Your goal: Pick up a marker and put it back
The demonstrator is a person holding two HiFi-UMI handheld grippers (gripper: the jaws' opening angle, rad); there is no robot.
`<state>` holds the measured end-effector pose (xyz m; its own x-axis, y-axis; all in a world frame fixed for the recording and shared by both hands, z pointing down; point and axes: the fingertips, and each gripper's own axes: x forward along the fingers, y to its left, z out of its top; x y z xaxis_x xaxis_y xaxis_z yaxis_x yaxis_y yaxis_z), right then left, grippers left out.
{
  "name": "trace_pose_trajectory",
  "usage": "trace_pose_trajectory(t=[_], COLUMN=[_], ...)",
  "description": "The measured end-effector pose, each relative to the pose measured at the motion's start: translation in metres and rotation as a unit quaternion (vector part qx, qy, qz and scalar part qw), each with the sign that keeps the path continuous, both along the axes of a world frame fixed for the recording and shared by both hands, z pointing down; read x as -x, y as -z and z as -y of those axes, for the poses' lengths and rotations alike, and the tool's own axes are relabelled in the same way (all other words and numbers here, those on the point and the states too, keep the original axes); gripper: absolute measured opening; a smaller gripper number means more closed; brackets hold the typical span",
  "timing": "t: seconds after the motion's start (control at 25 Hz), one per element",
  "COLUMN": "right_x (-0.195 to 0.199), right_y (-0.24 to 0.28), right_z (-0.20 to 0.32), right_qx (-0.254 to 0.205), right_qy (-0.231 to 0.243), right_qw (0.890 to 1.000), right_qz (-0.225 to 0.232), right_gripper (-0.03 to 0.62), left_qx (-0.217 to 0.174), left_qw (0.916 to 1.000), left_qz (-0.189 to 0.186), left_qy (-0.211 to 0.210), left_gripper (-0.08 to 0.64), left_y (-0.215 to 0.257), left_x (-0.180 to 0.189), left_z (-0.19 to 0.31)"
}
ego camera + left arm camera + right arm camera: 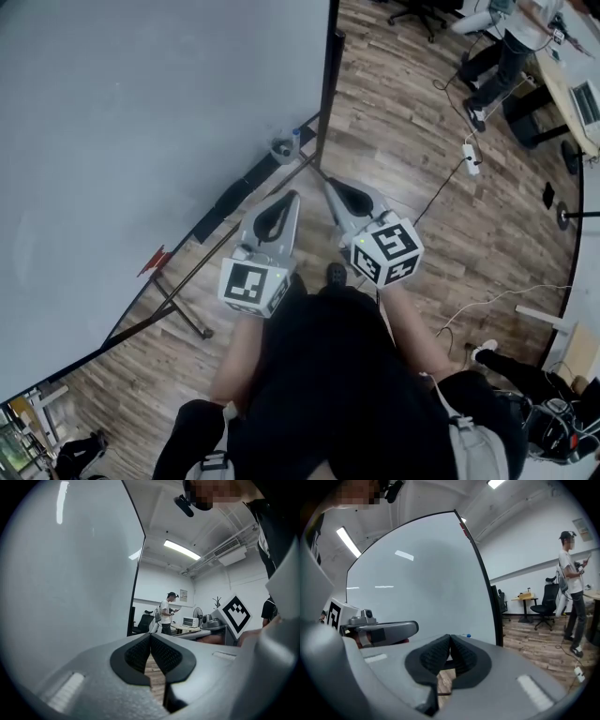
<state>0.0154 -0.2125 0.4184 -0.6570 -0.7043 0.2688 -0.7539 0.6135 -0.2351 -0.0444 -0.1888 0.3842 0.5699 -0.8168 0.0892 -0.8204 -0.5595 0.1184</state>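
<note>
Head view | left gripper [293,196], right gripper [329,185] side by side, facing whiteboard [141,141] | both jaws closed, empty

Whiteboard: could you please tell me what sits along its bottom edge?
A small grey cup holding something blue-tipped stands near the right end; a long black bar lies left of it, a red piece further along. The cup's other contents are hidden.

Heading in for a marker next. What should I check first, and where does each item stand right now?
1. Left gripper empty: ok, jaws together on nothing.
2. Right gripper empty: ok, same.
3. Jaws open for grasping: not ok, both shut.
4. Marker located: cannot tell; a blue-tipped item stands in a holder at the whiteboard lower corner.
5. Bystander clear: ok, far off.
</note>
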Motion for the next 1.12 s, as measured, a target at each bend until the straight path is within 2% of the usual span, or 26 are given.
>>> trace_pose_trajectory(t=[0.36, 0.44, 0.76, 1.12], right_x=[0.026, 0.030, 0.035, 0.041], right_y=[-0.022, -0.026, -0.046, -0.066], right_z=[0.039, 0.045, 0.064, 0.097], right_qx=[0.008, 0.013, 0.017, 0.022], right_qy=[-0.030, -0.034, -0.058, -0.069], right_qw=[0.999, 0.999, 0.997, 0.995], right_qz=[-0.024, -0.028, -0.047, -0.072], right_gripper=[0.007, 0.035, 0.076, 0.110], left_qx=[-0.001, -0.002, -0.002, 0.001], left_qw=[0.9996, 0.9994, 0.9981, 0.9980], left_qz=[0.003, 0.006, 0.011, 0.008], left_qy=[-0.029, -0.035, -0.060, -0.063], left_gripper=[0.011, 0.011, 0.011, 0.011], left_y=[-0.006, -0.005, -0.008, -0.009], left_x=[0.029, 0.033, 0.036, 0.047], left_z=[0.032, 0.037, 0.043, 0.042])
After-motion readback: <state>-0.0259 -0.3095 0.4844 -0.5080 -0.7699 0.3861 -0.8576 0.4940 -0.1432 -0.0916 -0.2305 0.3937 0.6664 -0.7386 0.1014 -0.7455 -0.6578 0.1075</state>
